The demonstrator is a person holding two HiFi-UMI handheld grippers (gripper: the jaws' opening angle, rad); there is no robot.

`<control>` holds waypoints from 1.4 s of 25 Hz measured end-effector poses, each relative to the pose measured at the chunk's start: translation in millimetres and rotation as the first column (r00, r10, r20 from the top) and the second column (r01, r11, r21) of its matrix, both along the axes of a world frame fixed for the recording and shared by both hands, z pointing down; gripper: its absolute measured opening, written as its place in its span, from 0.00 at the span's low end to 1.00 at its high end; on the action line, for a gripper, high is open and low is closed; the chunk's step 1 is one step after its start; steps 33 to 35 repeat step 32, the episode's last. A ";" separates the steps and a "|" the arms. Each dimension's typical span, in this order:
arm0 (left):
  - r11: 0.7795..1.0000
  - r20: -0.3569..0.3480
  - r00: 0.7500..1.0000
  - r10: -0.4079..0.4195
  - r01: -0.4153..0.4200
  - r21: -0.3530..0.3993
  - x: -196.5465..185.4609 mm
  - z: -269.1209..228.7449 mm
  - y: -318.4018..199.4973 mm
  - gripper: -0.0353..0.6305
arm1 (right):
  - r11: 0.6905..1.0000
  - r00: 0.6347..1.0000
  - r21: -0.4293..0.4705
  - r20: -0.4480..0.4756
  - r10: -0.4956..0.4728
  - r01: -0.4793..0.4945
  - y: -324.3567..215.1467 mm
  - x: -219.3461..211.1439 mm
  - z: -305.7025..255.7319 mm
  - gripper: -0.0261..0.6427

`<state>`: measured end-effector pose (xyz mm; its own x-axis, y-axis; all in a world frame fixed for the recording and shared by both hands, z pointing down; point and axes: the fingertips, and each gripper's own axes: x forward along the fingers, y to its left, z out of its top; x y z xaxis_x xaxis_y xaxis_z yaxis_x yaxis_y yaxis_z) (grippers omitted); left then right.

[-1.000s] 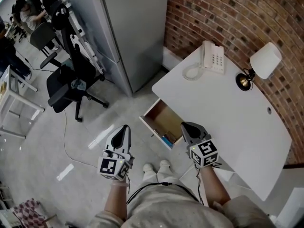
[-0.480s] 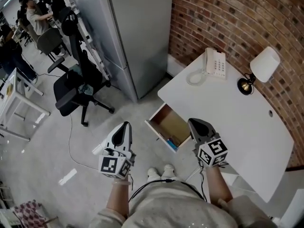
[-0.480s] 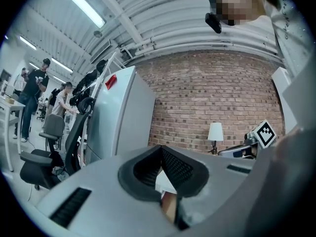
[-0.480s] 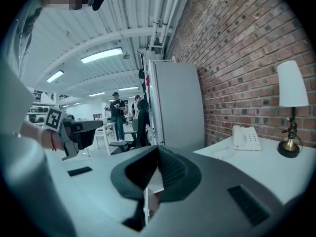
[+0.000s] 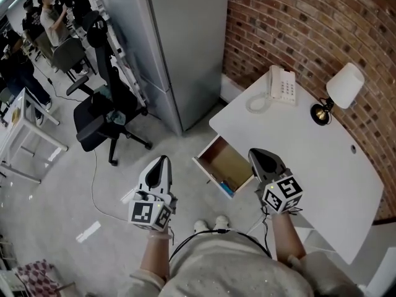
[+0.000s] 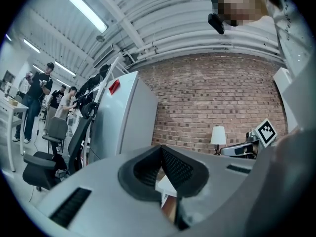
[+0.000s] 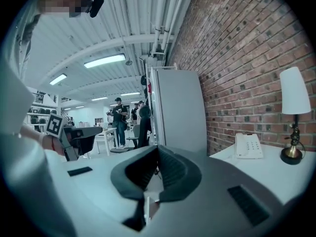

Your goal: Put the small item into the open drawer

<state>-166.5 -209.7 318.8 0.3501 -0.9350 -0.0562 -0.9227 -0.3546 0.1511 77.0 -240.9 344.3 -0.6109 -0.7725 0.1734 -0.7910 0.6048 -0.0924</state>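
White desk [image 5: 322, 147] against the brick wall [image 5: 297, 23], drawer [image 5: 229, 159] pulled out. A small blue thing [image 5: 226, 185] lies in its near corner, likely the item, too small to confirm. Left gripper [image 5: 162, 161] is over the floor [image 5: 74, 184], right gripper [image 5: 260, 156] over the desk edge. Both have jaws together, empty.

Both arms reach out in front of the person, elbows tucked in by the waist. The left gripper [image 5: 162, 161] points forward, roughly level, its jaws pressed together. The right gripper [image 5: 258, 154] is held alongside it, well apart, nose tipped slightly down, its jaws shut tight too, marker cubes facing up.
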 end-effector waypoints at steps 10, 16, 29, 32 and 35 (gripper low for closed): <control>1.000 -0.012 1.000 -0.021 0.021 0.016 -12.9 -3.4 0.4 0.06 | 1.000 1.000 0.030 0.021 -0.007 0.006 -2.5 -8.2 -12.6 0.05; 1.000 -0.010 1.000 -0.021 0.022 0.007 -12.1 -1.0 -0.4 0.06 | 1.000 0.999 0.024 0.039 -0.003 0.002 -2.7 -6.4 -11.6 0.05; 1.000 -0.015 1.000 -0.022 0.022 -0.010 -12.0 5.2 -0.7 0.06 | 1.000 0.999 0.005 0.041 -0.018 0.018 -3.6 -9.5 -8.2 0.05; 1.000 -0.012 1.000 -0.024 0.024 -0.009 -11.3 5.6 -1.3 0.06 | 1.000 0.999 0.000 0.048 -0.019 0.019 -4.8 -8.8 -6.5 0.05; 1.000 -0.012 1.000 -0.024 0.024 -0.009 -11.3 5.6 -1.3 0.06 | 1.000 0.999 0.000 0.048 -0.019 0.019 -4.8 -8.8 -6.5 0.05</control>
